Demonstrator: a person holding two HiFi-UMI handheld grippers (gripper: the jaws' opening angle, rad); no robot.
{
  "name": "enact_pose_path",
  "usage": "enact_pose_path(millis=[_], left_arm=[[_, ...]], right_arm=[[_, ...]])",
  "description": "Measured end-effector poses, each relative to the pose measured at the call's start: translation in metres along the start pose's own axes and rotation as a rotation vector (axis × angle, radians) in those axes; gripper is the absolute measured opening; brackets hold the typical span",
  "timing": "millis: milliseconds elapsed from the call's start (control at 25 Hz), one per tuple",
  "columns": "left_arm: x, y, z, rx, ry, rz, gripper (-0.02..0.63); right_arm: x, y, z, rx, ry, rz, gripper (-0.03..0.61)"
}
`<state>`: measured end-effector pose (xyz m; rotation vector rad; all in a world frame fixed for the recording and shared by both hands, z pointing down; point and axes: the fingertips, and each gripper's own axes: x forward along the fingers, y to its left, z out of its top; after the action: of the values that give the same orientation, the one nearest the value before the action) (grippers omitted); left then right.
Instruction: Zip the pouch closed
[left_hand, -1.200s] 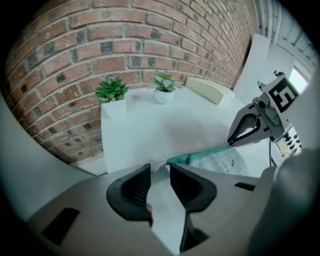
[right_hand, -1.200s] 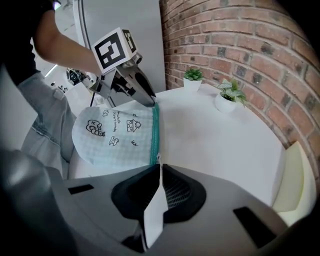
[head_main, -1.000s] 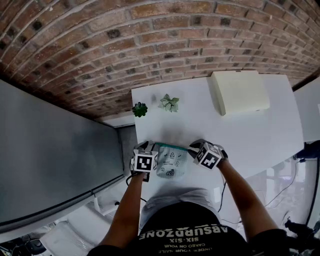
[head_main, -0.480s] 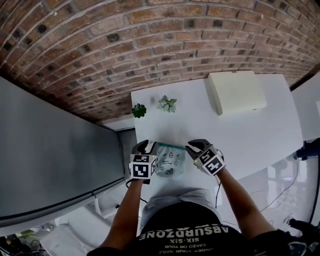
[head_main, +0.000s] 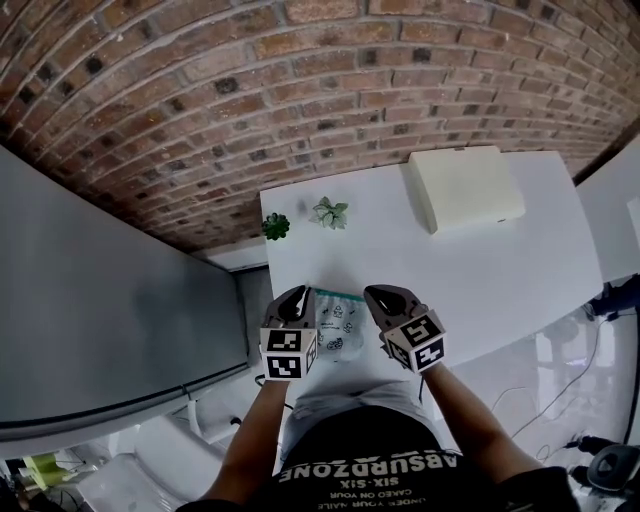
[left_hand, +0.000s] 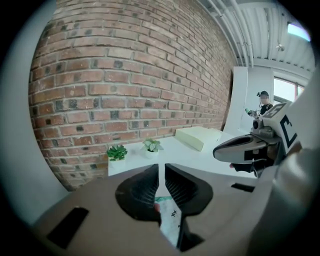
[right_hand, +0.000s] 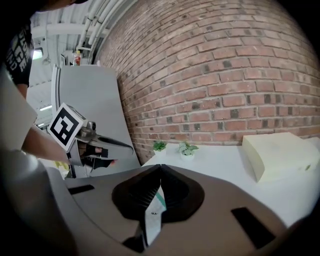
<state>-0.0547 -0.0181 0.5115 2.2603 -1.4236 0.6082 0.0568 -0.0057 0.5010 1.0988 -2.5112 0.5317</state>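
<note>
Small white printed pouch with teal zip strip (head_main: 338, 330) held up between both grippers, above near edge of white tabletop (head_main: 500, 270); probably pinched at opposite ends to stretch the zip line. Left hand-held gripper (left_hand: 161, 186) just been closing, now clenched on pouch edge. Right hand-held gripper (right_hand: 160, 186) likewise clamped on pouch. Both side by side, pointing forward and down.

The left gripper (left_hand: 161, 171) fingers (left_hand: 141, 192), just closing further, pinch the pouch (left_hand: 170, 223).

The setting was a loft-style office or lab workspace. An exposed brick wall (head_main: 300, 100), ceiling pipes (left_hand: 240, 35), a white tabletop (head_main: 490, 275) and two potted plants (head_main: 328, 212) indicated this.
</note>
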Motion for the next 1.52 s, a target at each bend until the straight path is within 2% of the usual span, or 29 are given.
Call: enact_pose_path(millis=[160,400,560,1000,1520], left_arm=[[-0.015,-0.015,0.022,0.017,-0.076,0.000,0.012],[-0.030,-0.033,0.032,0.016,-0.118,-0.004,0.005],[-0.040,-0.043,0.033,-0.002,-0.130,-0.012,0.005],[-0.061,-0.078,0.046,-0.014,-0.158,-0.012,0.005],[-0.078,-0.101,0.047,-0.034,-0.166,-0.006,0.005]], right_arm=[[-0.009,0.018,0.013,-0.007,-0.045,0.026,-0.002],[-0.021,0.034,0.018,-0.045,-0.048,0.010,-0.002],[-0.032,0.036,0.023,-0.063,-0.069,-0.020,-0.002],[-0.064,0.043,0.040,-0.082,-0.102,-0.003,-0.003],[-0.084,0.045,0.035,-0.101,-0.070,0.017,-0.003]])
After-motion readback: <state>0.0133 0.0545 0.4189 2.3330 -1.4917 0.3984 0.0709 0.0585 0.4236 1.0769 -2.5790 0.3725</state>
